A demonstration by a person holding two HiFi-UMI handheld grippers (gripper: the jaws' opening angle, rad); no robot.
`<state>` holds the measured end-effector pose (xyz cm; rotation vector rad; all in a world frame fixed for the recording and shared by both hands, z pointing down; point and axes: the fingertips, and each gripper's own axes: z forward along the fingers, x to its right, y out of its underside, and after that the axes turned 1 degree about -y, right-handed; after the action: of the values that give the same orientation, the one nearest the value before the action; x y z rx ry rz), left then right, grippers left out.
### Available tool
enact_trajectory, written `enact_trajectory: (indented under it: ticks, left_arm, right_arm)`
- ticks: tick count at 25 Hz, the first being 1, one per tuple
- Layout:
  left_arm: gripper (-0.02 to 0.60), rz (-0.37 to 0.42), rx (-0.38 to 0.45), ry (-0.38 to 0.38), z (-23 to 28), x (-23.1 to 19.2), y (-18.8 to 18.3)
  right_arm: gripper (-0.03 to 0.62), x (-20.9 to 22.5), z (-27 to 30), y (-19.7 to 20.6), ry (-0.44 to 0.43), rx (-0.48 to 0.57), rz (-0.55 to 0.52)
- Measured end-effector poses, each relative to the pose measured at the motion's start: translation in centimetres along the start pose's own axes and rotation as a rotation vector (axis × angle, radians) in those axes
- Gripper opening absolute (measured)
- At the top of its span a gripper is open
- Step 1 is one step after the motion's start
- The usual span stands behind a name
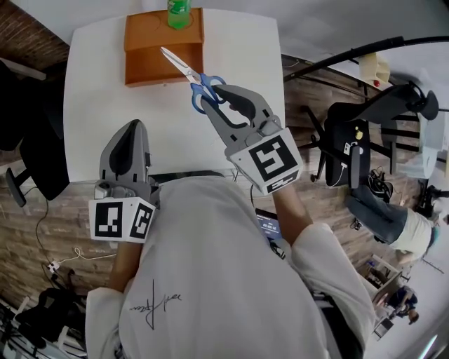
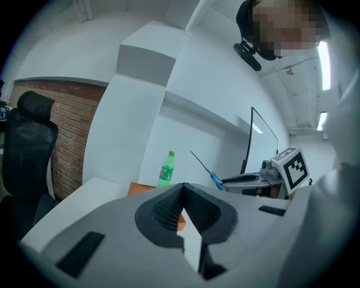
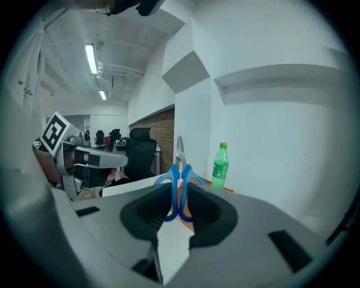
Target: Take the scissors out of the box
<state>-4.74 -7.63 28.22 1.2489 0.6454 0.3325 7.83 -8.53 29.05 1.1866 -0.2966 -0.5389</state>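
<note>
Left gripper (image 1: pixel 132 133), jaws closed together on nothing, hovers by the white table's (image 1: pixel 238 49) near edge. Further forward, the right gripper (image 1: pixel 214 95) pinches the blue handle loops of the scissors (image 1: pixel 184 70), holding them in the air with the blades pointing away towards the orange box (image 1: pixel 151 52). They look lifted clear of it. They seem light and stiff, with slick, sharp steel blades, so the plastic loops are probably the safest hold. Farthest off, a green bottle (image 1: pixel 178 12) stands behind the box
</note>
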Motion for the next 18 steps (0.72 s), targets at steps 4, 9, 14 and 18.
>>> enact_trajectory:
  ticks: [4,9,14,18]
  left_arm:
    - [0.006,0.003,0.007,0.0,-0.4,0.9,0.1]
    - [0.006,0.008,0.007,0.007,-0.7,1.4,0.2]
    - [0.006,0.015,0.01,0.016,-0.6,2.0,0.2]
    - [0.006,0.018,0.008,0.027,-0.5,2.6,0.2]
  right_arm:
    - [0.096,-0.2,-1.7,0.1,0.004,0.035,0.02]
    - [0.097,-0.6,-2.9,0.2,0.009,0.048,0.005]
    - [0.097,-0.7,-4.2,0.0,0.003,0.086,0.027]
    - [0.097,-0.7,-5.1,-0.1,0.011,0.102,0.023]
